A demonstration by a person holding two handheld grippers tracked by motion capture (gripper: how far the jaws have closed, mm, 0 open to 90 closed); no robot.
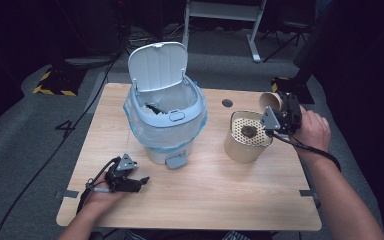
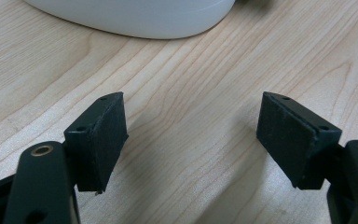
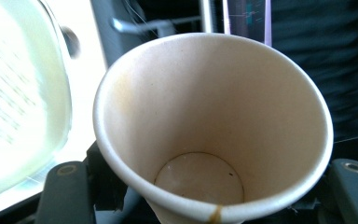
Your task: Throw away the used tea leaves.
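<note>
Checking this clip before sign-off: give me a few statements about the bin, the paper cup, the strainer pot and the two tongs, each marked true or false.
1. The bin's lid stands open. True.
2. The right tongs are shut on the paper cup. True.
3. The paper cup is full of liquid. False: the right gripper view shows its bare bottom, with only a brown drip at the rim.
4. The left tongs hold the bin's pedal. False: they are open over bare table, with nothing between them.
5. A dark clump lies on the perforated insert of the strainer pot. True.
</note>
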